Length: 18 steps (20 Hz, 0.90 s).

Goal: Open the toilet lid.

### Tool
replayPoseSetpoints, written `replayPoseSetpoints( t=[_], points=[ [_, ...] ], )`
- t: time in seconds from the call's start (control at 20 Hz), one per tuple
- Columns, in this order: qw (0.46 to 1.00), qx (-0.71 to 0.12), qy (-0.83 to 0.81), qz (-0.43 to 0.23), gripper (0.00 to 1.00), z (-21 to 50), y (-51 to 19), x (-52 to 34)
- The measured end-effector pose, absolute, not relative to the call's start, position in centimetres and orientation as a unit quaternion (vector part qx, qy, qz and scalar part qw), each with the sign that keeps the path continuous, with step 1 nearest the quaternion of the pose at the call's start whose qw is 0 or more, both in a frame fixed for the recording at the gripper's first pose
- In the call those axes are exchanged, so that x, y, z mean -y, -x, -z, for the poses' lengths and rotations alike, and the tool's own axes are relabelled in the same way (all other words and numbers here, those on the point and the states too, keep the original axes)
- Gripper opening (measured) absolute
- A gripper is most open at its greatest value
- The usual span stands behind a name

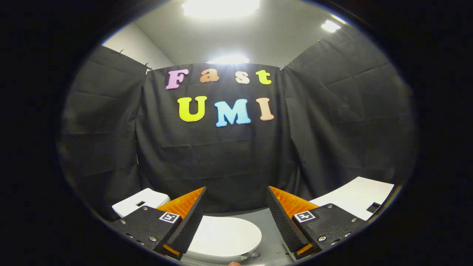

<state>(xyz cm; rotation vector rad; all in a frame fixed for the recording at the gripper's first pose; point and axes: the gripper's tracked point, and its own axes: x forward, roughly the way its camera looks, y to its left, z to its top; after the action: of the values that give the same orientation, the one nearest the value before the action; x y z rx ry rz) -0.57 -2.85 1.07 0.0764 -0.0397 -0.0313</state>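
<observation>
**Toilet lid closed; tongs spread and empty above it**

The tongs stand wide apart with nothing between them. The toilet lid lies flat and closed on the bowl, below and just ahead of the fingers, its front rim nearest the camera. The cistern sits behind the left finger. The wide spread likely leaves room to catch the lid's edge, which remains untouched. Lifting has not begun.
</observation>
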Motion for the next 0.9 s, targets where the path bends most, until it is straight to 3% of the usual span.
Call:
replayPoseSetpoints(
  t=[0.5,0.6,0.9],
  points=[
    [0.997,0.045,0.011,0.058,0.96,-1.3,0.4,4.3],
    [0.995,0.032,-0.004,0.095,0.96,-0.9,0.3,5.9],
    [0.992,0.017,-0.086,0.09,0.96,2.0,-0.6,4.8]
  ],
)
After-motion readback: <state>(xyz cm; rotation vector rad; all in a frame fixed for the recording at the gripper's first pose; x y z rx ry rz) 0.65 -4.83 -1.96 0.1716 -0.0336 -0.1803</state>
